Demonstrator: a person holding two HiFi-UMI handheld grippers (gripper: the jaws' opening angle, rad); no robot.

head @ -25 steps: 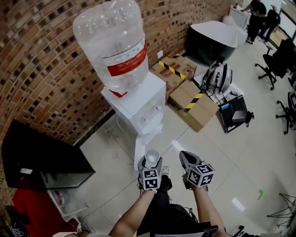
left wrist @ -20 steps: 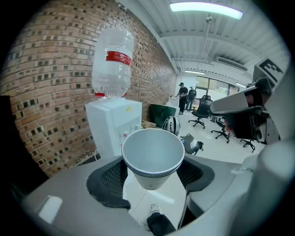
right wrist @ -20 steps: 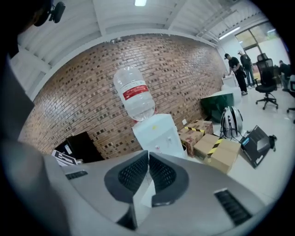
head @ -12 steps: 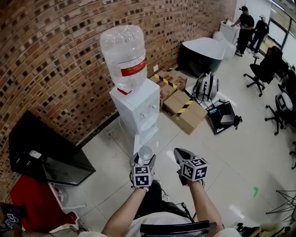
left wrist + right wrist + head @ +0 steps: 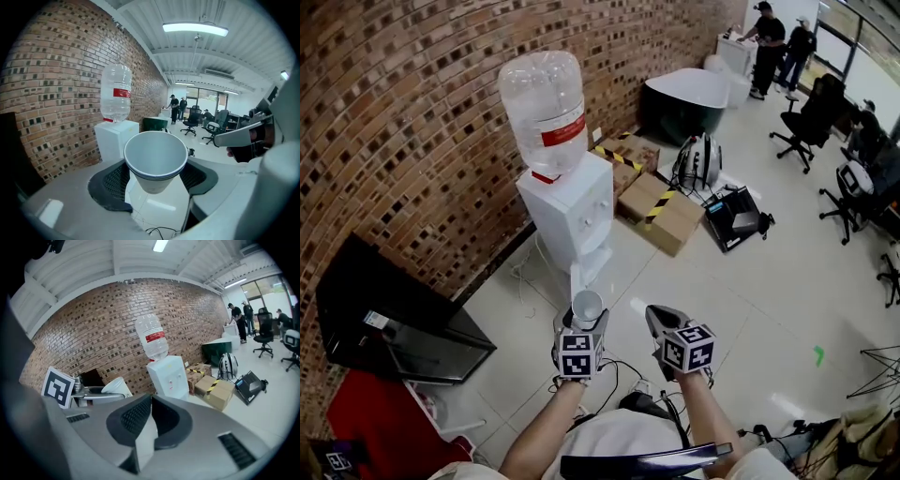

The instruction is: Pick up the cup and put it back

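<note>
Since a second ago the water dispenser (image 5: 570, 211) has shrunk in the head view and drawn away toward 12 o'clock. More bare floor (image 5: 750, 291) now lies between it and the person. Both hands have come up and back with that retreat, and they keep their side-by-side spacing.

The left tongs (image 5: 584, 323) still grip the white paper cup (image 5: 587, 306). In the left gripper view the pads press its wall from 9 and 3 o'clock, and it stands upright, mouth up and empty. A second line just under the lip may be another cup nested inside; I cannot be sure.

The right tongs (image 5: 659, 321), at 3 o'clock of the left ones, are closed with nothing between them.

So the cup is off the dispenser and in the air, well apart from it. I judge the pick-up done and the return not yet begun. It would mean going back toward 12 o'clock.

As for writing, the bottle (image 5: 544, 108) wears a red label band (image 5: 563, 130), its print too small to read. Cardboard boxes (image 5: 661, 211) at 3 o'clock of the dispenser carry black-and-yellow hazard tape. Each tong's cube shows black square markers, with no words on them.
</note>
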